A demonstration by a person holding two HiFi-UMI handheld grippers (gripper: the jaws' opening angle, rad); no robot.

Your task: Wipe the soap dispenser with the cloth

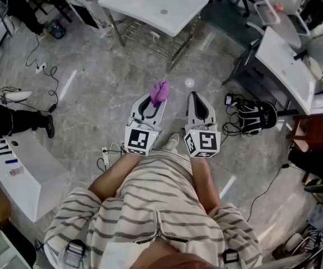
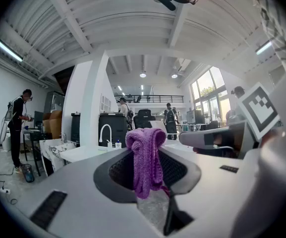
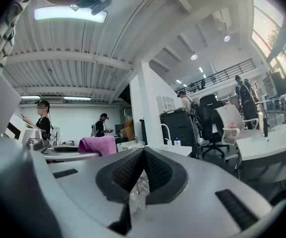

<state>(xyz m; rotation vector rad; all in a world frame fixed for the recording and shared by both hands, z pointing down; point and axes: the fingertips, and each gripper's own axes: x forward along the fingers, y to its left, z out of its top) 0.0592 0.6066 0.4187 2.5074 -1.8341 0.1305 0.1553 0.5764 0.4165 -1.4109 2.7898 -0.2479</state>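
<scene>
Cloth (image 2: 145, 157) — pinched in left gripper (image 1: 151, 101) fingers, right gripper (image 3: 143, 152) fingers pressed together, empty — approach step; next, carry it to the soap dispenser (image 3: 176, 142) well ahead.

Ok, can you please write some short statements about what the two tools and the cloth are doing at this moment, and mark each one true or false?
1. The left tool is shut on a purple cloth. True.
2. The right tool holds a sponge. False: its jaws are together and nothing is between them.
3. The purple cloth lies on the white sink table. False: it hangs from the left tool in the air, apart from the table, which stands further ahead of the person.
4. Both tools are held side by side and point across the room, not down at the floor. True.
</scene>
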